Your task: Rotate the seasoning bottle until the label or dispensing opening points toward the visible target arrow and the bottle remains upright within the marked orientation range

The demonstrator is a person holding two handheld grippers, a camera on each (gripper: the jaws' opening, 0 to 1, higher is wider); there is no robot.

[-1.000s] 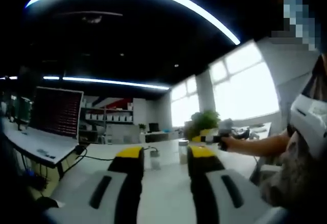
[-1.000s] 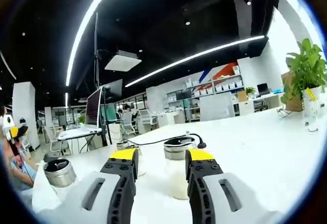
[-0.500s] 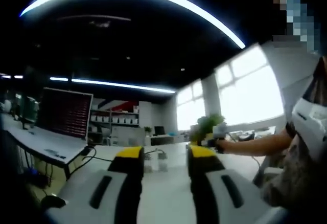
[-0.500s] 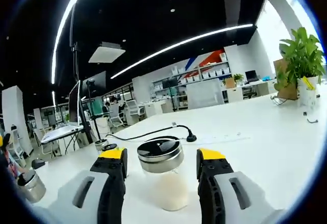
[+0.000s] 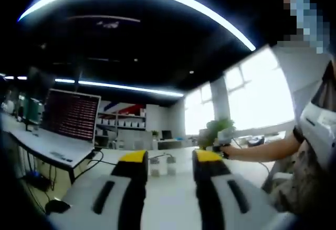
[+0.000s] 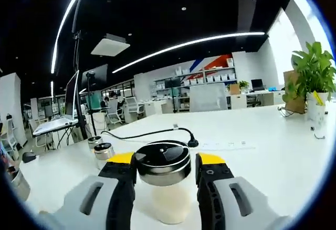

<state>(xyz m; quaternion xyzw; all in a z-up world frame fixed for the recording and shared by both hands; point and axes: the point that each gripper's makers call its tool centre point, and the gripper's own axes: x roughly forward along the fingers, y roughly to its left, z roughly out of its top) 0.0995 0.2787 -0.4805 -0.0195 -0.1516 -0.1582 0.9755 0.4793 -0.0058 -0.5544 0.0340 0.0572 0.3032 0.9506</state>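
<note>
1. Open office, dark ceiling with long light strips, shelving at the back wall, bright windows; a wide white surface (image 6: 273,151) carries everything.
2. Right gripper view, far left: edge of a metal-lidded jar (image 6: 18,184) at the rim, partly cut off.
3. Left of centre, two small jars (image 6: 100,150) with metal lids stand close together, upright, behind the left jaw.
4. A black cable (image 6: 152,133) runs across the surface from the jars to a plug beyond the bottle.
5. Centre: seasoning bottle (image 6: 164,188), upright, shiny metal cap, pale contents, sits between the jaws of the right gripper (image 6: 164,161). The yellow-tipped jaws are closed in against the cap on both sides, grasping it.
6. No label, dispensing opening or arrow can be made out on or near the bottle.
7. Right edge: potted plant (image 6: 315,83) on the surface, well apart from the bottle.
8. Left gripper view, left side: laptop (image 5: 71,122) with lit screen on a side desk, black mouse (image 5: 56,205) low down near it.
9. Centre: left gripper (image 5: 167,159) jaws spread apart with nothing between them; two small jars (image 5: 161,164) show far off through the gap.
10. Right: the person's hand (image 5: 226,148) holds the other gripper out over the surface; the picture is blurry there.
</note>
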